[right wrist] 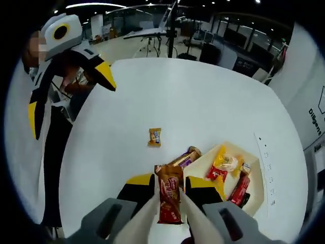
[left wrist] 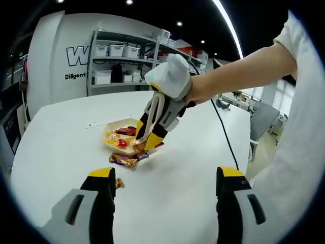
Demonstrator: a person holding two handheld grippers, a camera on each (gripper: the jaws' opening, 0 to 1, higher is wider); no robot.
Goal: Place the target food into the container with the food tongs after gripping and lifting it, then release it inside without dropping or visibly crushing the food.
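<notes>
The right claw (right wrist: 170, 203) is clenched on a pair of pale food tongs (right wrist: 152, 216), and between the tong tips a red-brown snack packet (right wrist: 169, 199) is gripped, its long axis running along the tongs, straight ahead of the claw. In the left gripper view the same claw (left wrist: 157, 119) is seen tilted down over the near edge of the yellow container (left wrist: 112, 133), the packet apparently lifted just clear of the worktop (right wrist: 203, 101), though contact cannot be ruled out from these angles. From the right gripper view the container (right wrist: 256, 188) lies just to the right of the held packet, so a short sideways carry over its rim is judged to be what remains. Several wrapped snacks (right wrist: 238, 190) are already held inside it. A purple-and-gold packet (right wrist: 185, 157) lies against the container's corner, close to the path, and could be nudged. A small orange sweet (right wrist: 155, 136) lies well apart on the worktop. The left claw (left wrist: 165, 195) is held released, jaws wide and empty, near the worktop's edge.
</notes>
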